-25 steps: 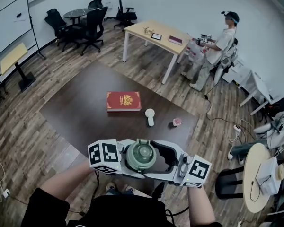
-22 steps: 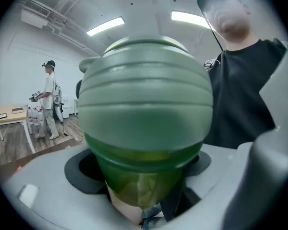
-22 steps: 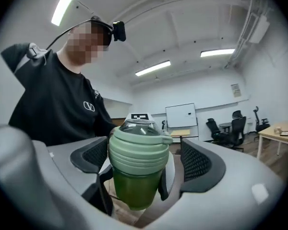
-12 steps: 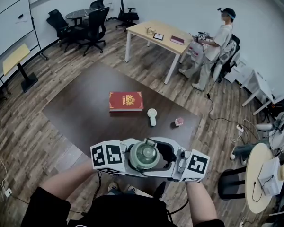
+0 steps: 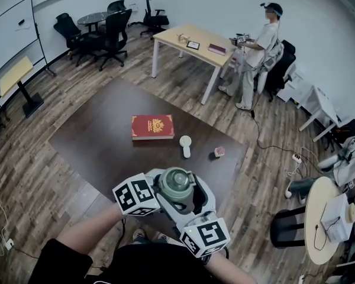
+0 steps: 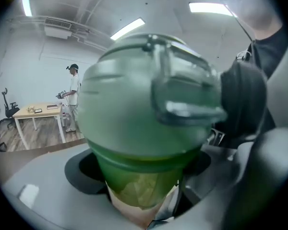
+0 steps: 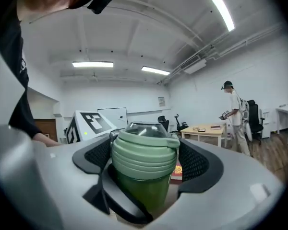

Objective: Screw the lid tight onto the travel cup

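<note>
The left gripper [image 6: 144, 190] is clamped on the lower body of the translucent green plastic travel cup [image 6: 140, 174]; the right gripper [image 7: 145, 163] grasps the pale green ribbed lid [image 7: 144, 152] sitting on top of the cup, a black mesh pad on either side; the cup is upright in the air, over the near edge of the dark brown table [image 5: 100, 138], well apart from the red book [image 5: 152, 126].

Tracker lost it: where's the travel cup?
Head view, bottom centre: travel cup held in the air between the left gripper and right gripper, nearer the camera than the red book.
</note>
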{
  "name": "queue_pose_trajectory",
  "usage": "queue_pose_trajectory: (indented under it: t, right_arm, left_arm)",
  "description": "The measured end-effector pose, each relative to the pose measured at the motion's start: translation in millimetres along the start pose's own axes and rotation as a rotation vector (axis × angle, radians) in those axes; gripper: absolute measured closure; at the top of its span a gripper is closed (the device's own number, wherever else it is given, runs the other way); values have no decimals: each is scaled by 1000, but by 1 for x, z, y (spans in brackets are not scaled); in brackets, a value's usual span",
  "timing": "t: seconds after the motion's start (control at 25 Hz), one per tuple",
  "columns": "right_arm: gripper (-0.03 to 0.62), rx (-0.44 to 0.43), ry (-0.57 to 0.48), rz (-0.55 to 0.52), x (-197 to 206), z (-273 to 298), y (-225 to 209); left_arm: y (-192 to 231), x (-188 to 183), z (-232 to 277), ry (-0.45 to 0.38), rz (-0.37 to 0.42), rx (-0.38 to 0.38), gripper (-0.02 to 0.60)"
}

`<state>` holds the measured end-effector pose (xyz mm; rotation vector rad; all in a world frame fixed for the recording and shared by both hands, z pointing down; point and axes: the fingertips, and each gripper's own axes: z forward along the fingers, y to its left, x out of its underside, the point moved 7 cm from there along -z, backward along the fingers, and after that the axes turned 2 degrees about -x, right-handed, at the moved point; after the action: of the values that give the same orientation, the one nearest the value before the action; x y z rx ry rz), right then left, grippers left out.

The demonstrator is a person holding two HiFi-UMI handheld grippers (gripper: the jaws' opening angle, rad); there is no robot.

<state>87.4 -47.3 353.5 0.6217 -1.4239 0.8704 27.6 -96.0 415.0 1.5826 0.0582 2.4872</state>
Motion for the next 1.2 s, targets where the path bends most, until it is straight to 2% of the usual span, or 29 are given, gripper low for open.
queue_pose_trajectory:
  t: [0.08,0.2,0.32,0.44,0.56,0.68,0.8,0.88,1.04,1.2]
  right_arm:
    - [152,-127,-22,-26,-6,-6,-6]
    - [147,-418,-21,-66,-15,-13,-17]
    - [143,-691,49,-186,-16,-18,-14]
    - [143,-864,133,-184,-15,-21,-7]
    - [148,-945,117,-151,-16,-18,-8]
    - [158,-902,52,-108,-17,-14,-14]
    - [166,-787,17,-104,-14,-9,-15]
    - [168,-649,17,-120,-10,-4,-15]
    - [169,-303,54,-128,-5,8,-9]
    - [171,-98,67,-82,3,13,-9]
  left_arm:
    - [-2,-2,-4,-23,-10,56,170]
    - [-15,-9,-13,-71,-9,219,170]
    - [-33,-10,-17,-35,53,357,170]
    - [-48,-5,-16,32,99,426,169]
    - [-49,-4,-16,35,93,451,169]
    - [-41,-7,-17,3,69,408,169]
    - [-31,-6,-17,-5,57,331,170]
    - [-20,-3,-14,-1,42,245,169]
    - [0,2,-10,-18,9,75,170]
    - [10,6,-3,-21,-4,-19,170]
